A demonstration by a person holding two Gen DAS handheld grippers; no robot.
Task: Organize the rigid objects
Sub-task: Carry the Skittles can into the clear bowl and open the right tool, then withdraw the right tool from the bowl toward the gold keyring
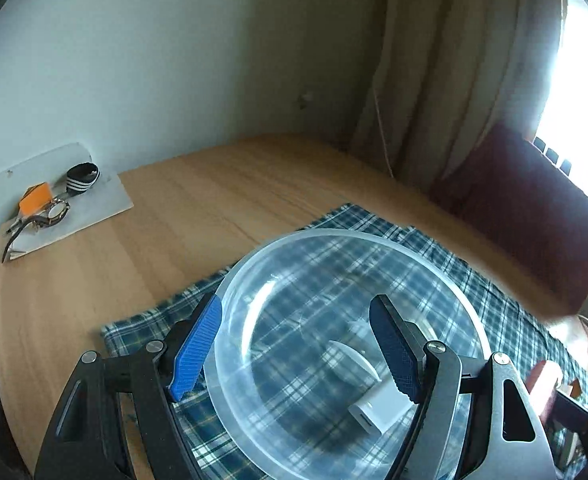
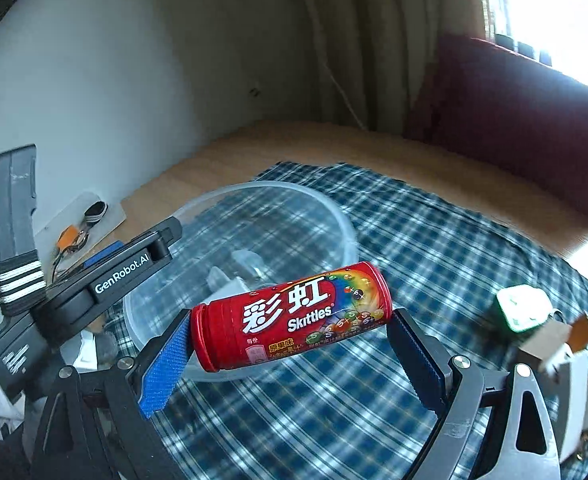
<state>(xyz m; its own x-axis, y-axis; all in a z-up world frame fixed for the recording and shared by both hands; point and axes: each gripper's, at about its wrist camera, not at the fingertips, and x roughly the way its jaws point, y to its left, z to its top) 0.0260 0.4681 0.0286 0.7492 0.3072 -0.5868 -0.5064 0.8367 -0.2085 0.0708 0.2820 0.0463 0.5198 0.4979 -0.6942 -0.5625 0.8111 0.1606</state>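
- Our right claw (image 2: pixel 290 344) pinches the red Skittles tube (image 2: pixel 292 316) end to end, the cap against the blue pad and the base against the dark pad, with the tube lying crosswise and a little tilted, raised above the checked cloth (image 2: pixel 433 240).
- The tube sits just at the near rim of the clear bowl (image 2: pixel 335 216), not yet over its middle. If we let go here, it could strike the rim and roll off across the cloth, since it is round and smooth.
- A grip on the two ends alone gives little hold against turning; a quick swing might let the tube pivot or slip out of the pads.
- Our left claw (image 1: pixel 295 348) is spread wide and holds nothing, poised over the bowl (image 1: pixel 445 276) with its fingers astride the near wall. It crowds the drop zone, so the two claws could knock together as the tube comes in.
- The bowl looks light, and nothing grips it; a bump from either claw may slide it on the cloth or tip it.
- White pieces, among them a white adapter (image 1: pixel 377 412), already lie inside; a hard drop could make the tube bounce off them.
- The green-and-white cube (image 2: pixel 523 308) and other small bits close to the right claw could be swept aside on the way.
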